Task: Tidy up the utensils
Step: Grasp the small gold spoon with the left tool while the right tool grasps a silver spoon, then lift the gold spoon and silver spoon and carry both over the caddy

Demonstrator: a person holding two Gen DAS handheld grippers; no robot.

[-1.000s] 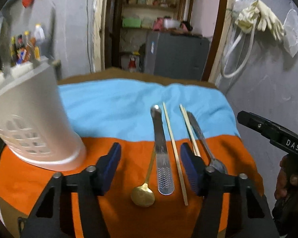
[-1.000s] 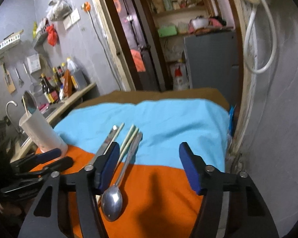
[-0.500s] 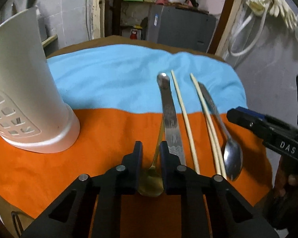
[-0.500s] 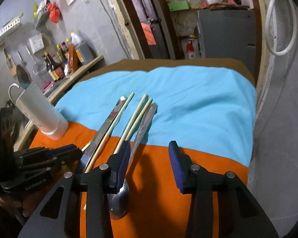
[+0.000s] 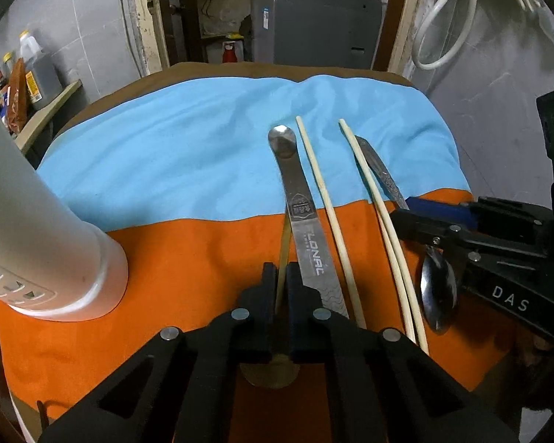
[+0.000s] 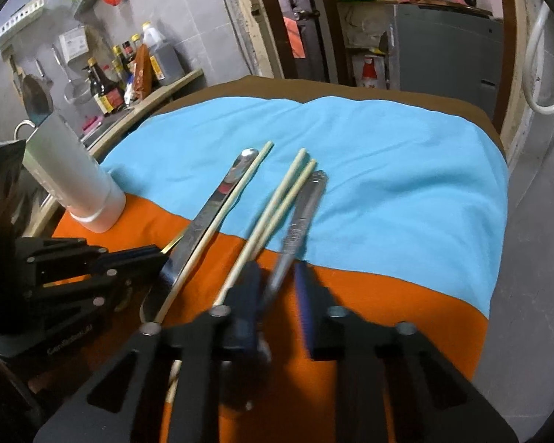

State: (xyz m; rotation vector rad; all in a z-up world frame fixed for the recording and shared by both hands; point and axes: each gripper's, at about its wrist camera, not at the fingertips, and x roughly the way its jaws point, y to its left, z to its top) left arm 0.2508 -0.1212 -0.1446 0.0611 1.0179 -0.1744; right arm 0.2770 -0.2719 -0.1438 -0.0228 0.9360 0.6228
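Note:
My left gripper [image 5: 280, 273] is shut on the thin handle of a gold spoon [image 5: 283, 236], whose bowl shows under the fingers. Right of it on the orange and blue cloth [image 5: 188, 251] lie a steel knife [image 5: 306, 221], three pale chopsticks [image 5: 328, 214] and a silver spoon [image 5: 437, 291]. My right gripper [image 6: 277, 288] straddles the silver spoon's handle [image 6: 306, 203]. Its jaws are closing, with the handle by the left pad and a gap still showing at the right pad. A white utensil holder [image 5: 55, 258] stands at the left.
The cloth-covered table ends close on the right at a grey wall [image 6: 535, 258]. A side counter with bottles [image 6: 129, 70] runs behind the holder. A doorway, shelves and a grey cabinet [image 5: 314, 29] lie beyond the far edge.
Both grippers dropped toward the table and narrowed. The left one went from wide open to shut on the gold spoon's handle. The right one came down over the silver spoon's handle.

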